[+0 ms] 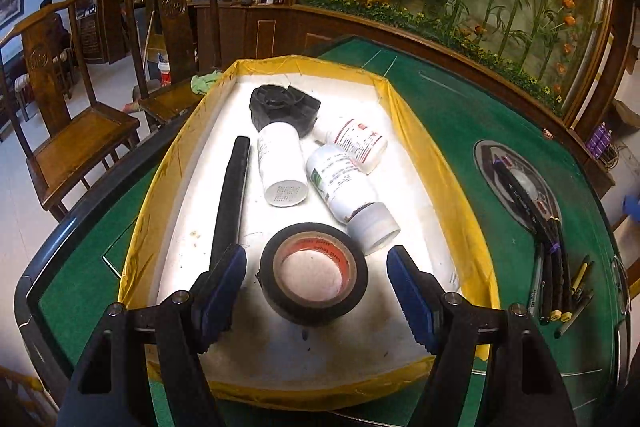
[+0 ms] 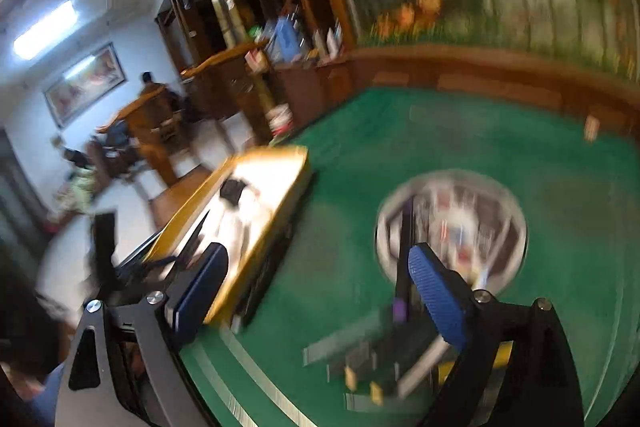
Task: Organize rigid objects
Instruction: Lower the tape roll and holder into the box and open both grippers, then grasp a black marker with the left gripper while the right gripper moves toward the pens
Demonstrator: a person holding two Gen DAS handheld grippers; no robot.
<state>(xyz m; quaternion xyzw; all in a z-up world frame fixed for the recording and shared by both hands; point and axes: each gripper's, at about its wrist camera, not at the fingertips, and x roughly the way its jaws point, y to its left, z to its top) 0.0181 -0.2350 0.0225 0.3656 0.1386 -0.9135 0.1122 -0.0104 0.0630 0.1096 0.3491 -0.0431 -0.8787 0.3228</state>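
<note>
left tongs [image 1: 316, 263] wide open, empty | tape roll [image 1: 313, 270] flat in tray [image 1: 432, 143], between the jaws, untouched | right tongs [image 2: 316, 283] open, empty, off over worktop [image 2: 340, 227] | left nearer

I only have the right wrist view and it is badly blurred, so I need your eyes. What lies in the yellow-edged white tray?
Observer: Nearest the left hand-held gripper, a black roll of tape with an orange core lies flat on the yellow-edged white tray.
Operator: Is that gripper holding it?
Observer: No, its jaws stand open on either side of the roll, not touching it.
Operator: Anything else in there?
Observer: Three white plastic bottles lie on their sides, plus a long black bar along the tray's left side.
</note>
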